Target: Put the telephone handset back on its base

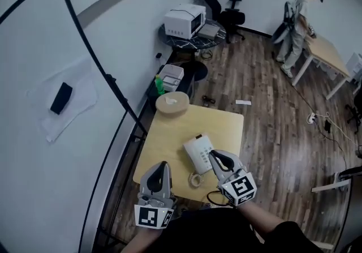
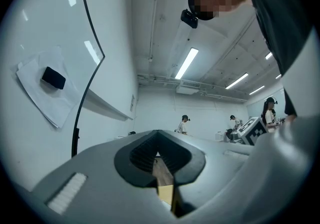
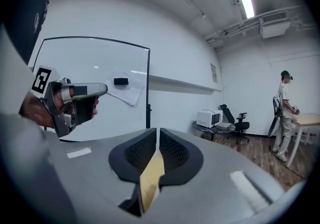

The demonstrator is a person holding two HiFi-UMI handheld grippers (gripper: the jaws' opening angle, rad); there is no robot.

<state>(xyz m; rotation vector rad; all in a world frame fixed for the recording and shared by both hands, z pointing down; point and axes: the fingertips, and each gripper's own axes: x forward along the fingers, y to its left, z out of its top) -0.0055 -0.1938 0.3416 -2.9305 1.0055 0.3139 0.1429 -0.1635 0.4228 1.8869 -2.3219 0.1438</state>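
Telephone handset [image 1: 190, 154] appears seated on its white base [image 1: 203, 151], on the table [image 1: 169, 130] ahead of both grippers. Left gripper [image 1: 163, 164], jaws together and empty, sits off to the phone's left. Right gripper [image 1: 215, 156], jaws together and empty, has its tip just beside the base's right edge.

Bare office-like workroom: whiteboard [image 1: 45, 76], swivel chairs [image 1: 232, 17], light wooden tables [image 1: 169, 133], plank floor [image 1: 271, 133], strip lights [image 2: 187, 62] overhead.
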